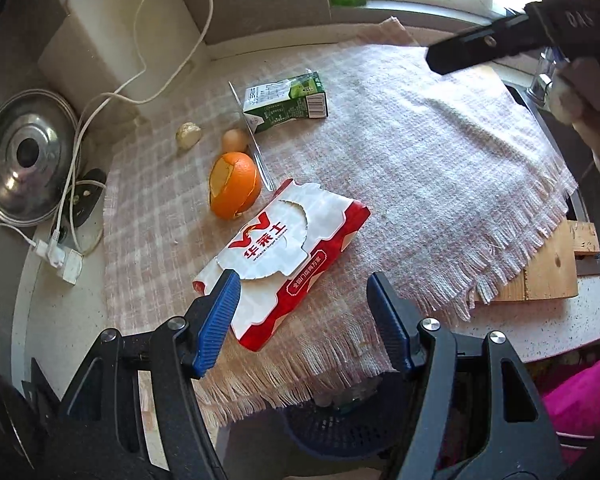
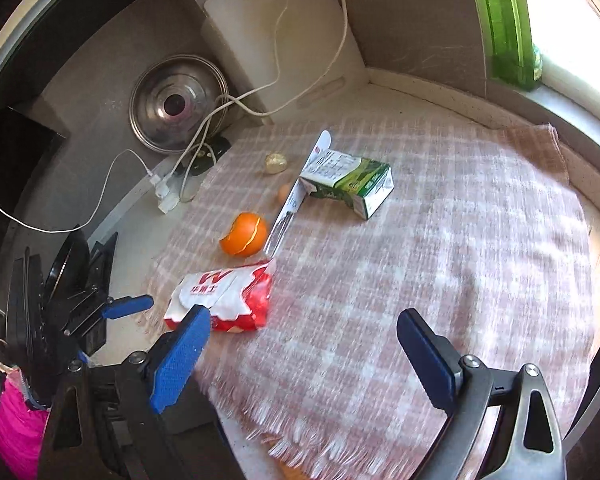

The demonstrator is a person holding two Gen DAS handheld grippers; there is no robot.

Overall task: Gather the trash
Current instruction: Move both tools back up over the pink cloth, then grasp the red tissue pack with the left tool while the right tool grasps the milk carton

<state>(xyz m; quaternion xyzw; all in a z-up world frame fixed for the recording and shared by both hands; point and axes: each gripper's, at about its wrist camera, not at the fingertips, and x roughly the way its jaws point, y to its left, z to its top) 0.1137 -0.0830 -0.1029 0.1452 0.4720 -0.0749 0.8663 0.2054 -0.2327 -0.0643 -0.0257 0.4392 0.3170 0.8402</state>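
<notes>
Left wrist view: the red-and-white food wrapper [image 1: 284, 256] lies flat on the checked cloth [image 1: 420, 168], its long axis running from near the left tongs [image 1: 304, 320] up and to the right, the torn round flap facing up; red lettering marks its white face; its near corner sits just past the left blue pad, which partly covers it, yet neither pad presses it; the left tongs stand partly open and hold nothing. Behind it rests an orange peel [image 1: 234, 186], hollow and curled, beside a small brown piece [image 1: 235, 140] and a pale lump [image 1: 188, 135]; a green-and-white drink carton [image 1: 286, 102] lies on its side, its opened end toward the peel, a silver strip [image 1: 252, 140] slanting in front of it. In the right wrist view the right tongs [image 2: 304, 354] gape wide over bare cloth, empty; the wrapper [image 2: 224, 300] lies left of them. The cloth has a frayed fringe and covers a pale speckled counter [image 1: 580, 320]; a wooden board [image 1: 548, 276] shows under its right edge; a steel lid [image 1: 26, 156], white cables [image 1: 112, 96] and a green bottle [image 2: 508, 24] at the bright window stand round the edges.
</notes>
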